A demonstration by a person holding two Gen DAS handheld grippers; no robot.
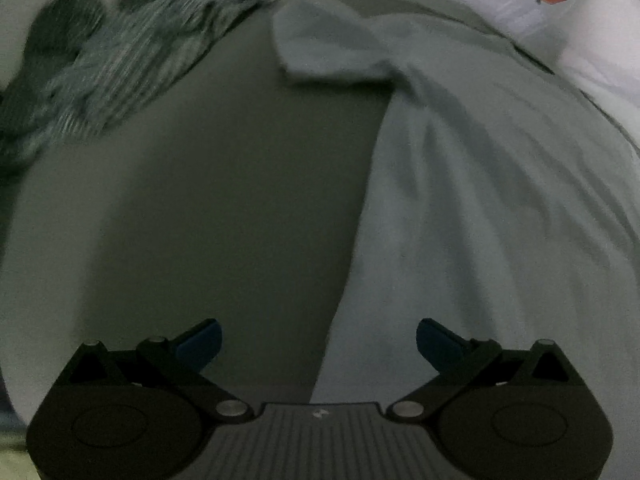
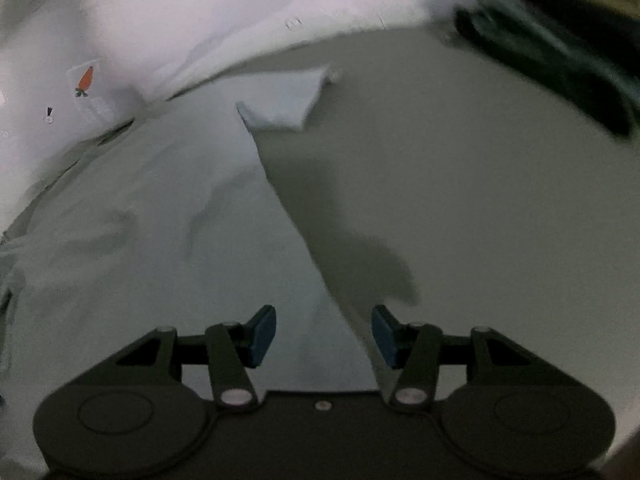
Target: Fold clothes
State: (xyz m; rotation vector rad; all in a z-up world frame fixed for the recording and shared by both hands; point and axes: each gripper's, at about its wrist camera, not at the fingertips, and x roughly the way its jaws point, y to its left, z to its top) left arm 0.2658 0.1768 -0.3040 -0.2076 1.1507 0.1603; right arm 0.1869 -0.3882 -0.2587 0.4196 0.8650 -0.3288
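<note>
Both hand-held grippers, left (image 1: 318,344) and right (image 2: 324,336), are hovering with fingers apart, gripping nothing. A pale shirt (image 1: 480,208) is lying ahead of them.

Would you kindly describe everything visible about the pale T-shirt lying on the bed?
The pale T-shirt is a light grey-blue, soft-looking knit, spread mostly flat with shallow wrinkles on the grey sheet. One short sleeve sticks out sideways near the top. Both open grippers, left and right, hover over its side edge; neither holds it.
</note>
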